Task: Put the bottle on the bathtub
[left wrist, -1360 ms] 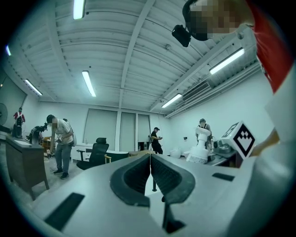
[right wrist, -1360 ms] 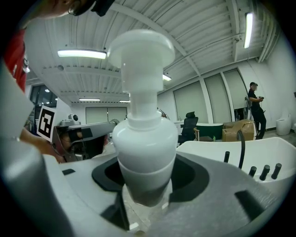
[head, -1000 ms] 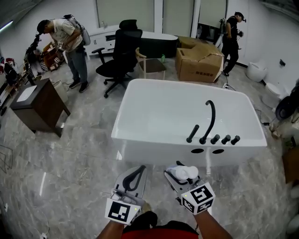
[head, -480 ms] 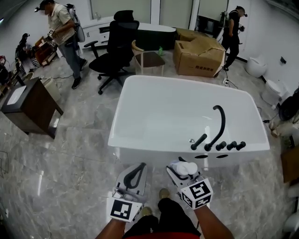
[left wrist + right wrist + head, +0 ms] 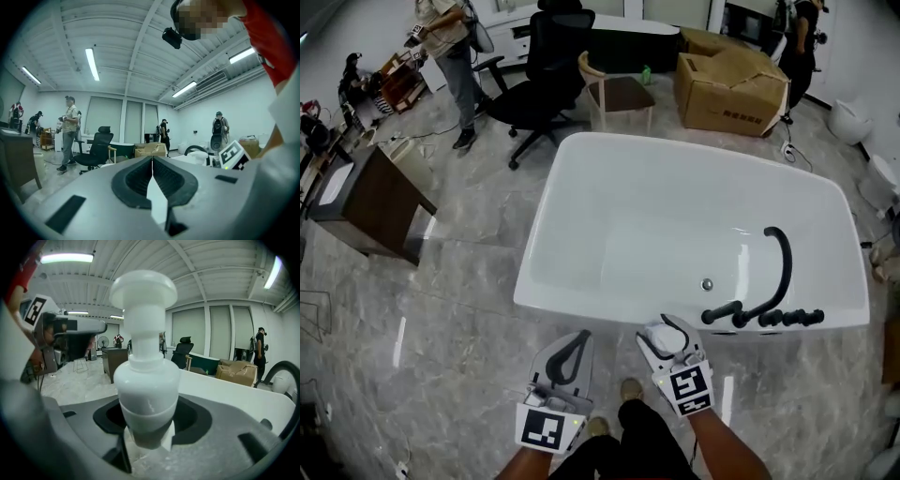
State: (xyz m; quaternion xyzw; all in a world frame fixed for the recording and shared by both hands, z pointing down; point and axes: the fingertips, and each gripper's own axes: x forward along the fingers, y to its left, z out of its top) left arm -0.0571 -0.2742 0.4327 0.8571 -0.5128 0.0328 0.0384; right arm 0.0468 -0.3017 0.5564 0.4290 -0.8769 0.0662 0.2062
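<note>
As the right gripper (image 5: 667, 327) clamps the bottle (image 5: 669, 342) near the bathtub (image 5: 581, 306) faucet (image 5: 776, 274), the left gripper (image 5: 573, 348) hangs clenched.

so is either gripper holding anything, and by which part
The right gripper holds the white bottle by its lower body. The left gripper holds nothing; its fingers are shut together.

A pale grey marble floor (image 5: 459, 309) gleams with reflections. A dark wooden cabinet (image 5: 366, 202) stands at the left. Farther back are a black office chair (image 5: 546, 66), a wooden chair (image 5: 619, 94) and a cardboard box (image 5: 731, 80). Fluorescent tubes (image 5: 92, 63) light the white ceiling (image 5: 122, 42), and tall covered windows (image 5: 124, 124) line the far wall.
</note>
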